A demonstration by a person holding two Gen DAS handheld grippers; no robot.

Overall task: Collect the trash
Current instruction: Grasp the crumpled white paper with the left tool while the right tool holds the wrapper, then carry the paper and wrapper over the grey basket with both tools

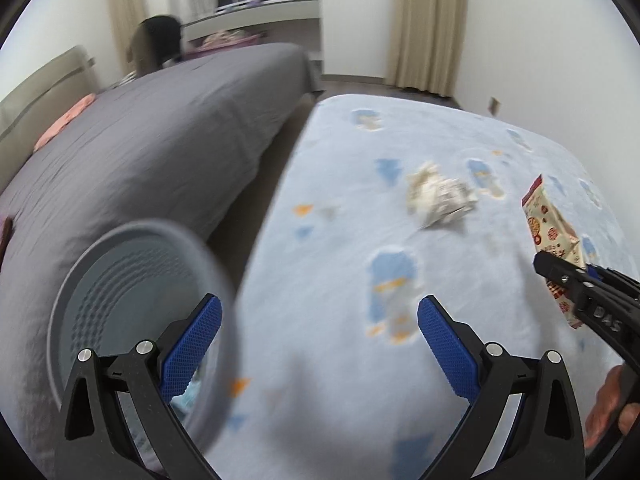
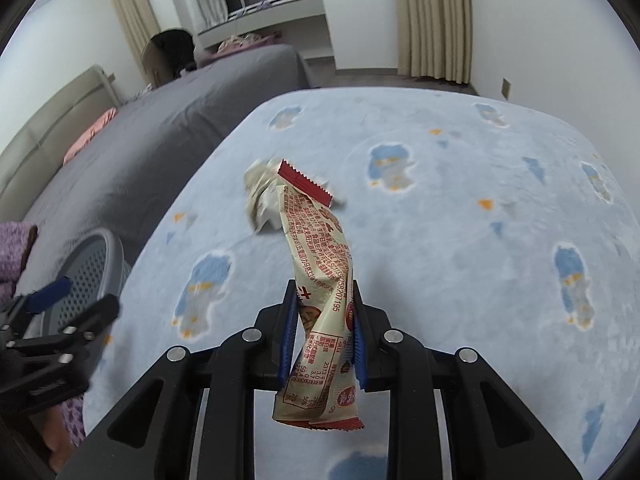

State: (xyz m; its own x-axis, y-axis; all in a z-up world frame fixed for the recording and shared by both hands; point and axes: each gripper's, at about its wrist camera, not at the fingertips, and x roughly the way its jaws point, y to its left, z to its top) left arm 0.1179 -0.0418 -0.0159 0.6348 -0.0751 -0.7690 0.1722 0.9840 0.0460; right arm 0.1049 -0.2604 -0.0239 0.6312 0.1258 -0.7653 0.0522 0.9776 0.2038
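Note:
My right gripper (image 2: 325, 300) is shut on a cream and red snack wrapper (image 2: 316, 264) and holds it above the light blue blanket (image 2: 460, 208). The wrapper also shows in the left wrist view (image 1: 550, 224), with the right gripper (image 1: 560, 276) at the right edge. A crumpled paper wad (image 1: 438, 196) lies on the blanket; in the right wrist view it lies (image 2: 260, 192) behind the wrapper. My left gripper (image 1: 320, 320) is open and empty, its left finger over the rim of a grey perforated waste basket (image 1: 132, 300). The basket (image 2: 92, 268) and left gripper (image 2: 80, 296) show at the left of the right wrist view.
A bed with a grey cover (image 1: 160, 140) stands to the left, with a pink cloth (image 1: 64, 124) near its beige headboard (image 1: 44, 88). Beige curtains (image 1: 432, 20) hang on the far wall. A gap of floor (image 1: 256, 208) runs between bed and blanket.

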